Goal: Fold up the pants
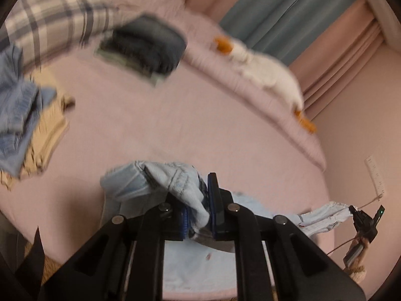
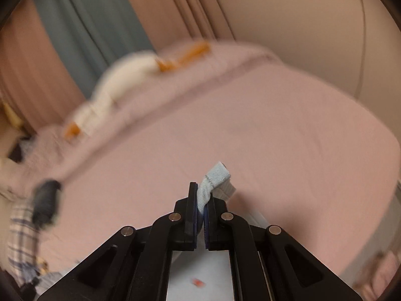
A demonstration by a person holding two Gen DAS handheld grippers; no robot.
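The light-blue pants (image 1: 160,180) hang over the pink bed (image 1: 175,115), stretched between both grippers. My left gripper (image 1: 200,200) is shut on a thick bunched fold of them, and more of the cloth drapes below the jaws. In the left wrist view, my right gripper (image 1: 361,218) shows at the far right, holding the other end of the same edge. In the right wrist view, that gripper (image 2: 201,200) is shut on a thin stitched edge of the pants (image 2: 215,178), which sticks up past the fingertips. Pale cloth with a small red mark hangs beneath it.
A folded dark garment (image 1: 145,47) lies on the bed beside plaid cloth (image 1: 55,20). Blue denim and beige clothes (image 1: 22,115) are heaped at the left. A white plush toy with orange feet (image 1: 265,72) rests along the far bed edge by the curtains (image 1: 288,7).
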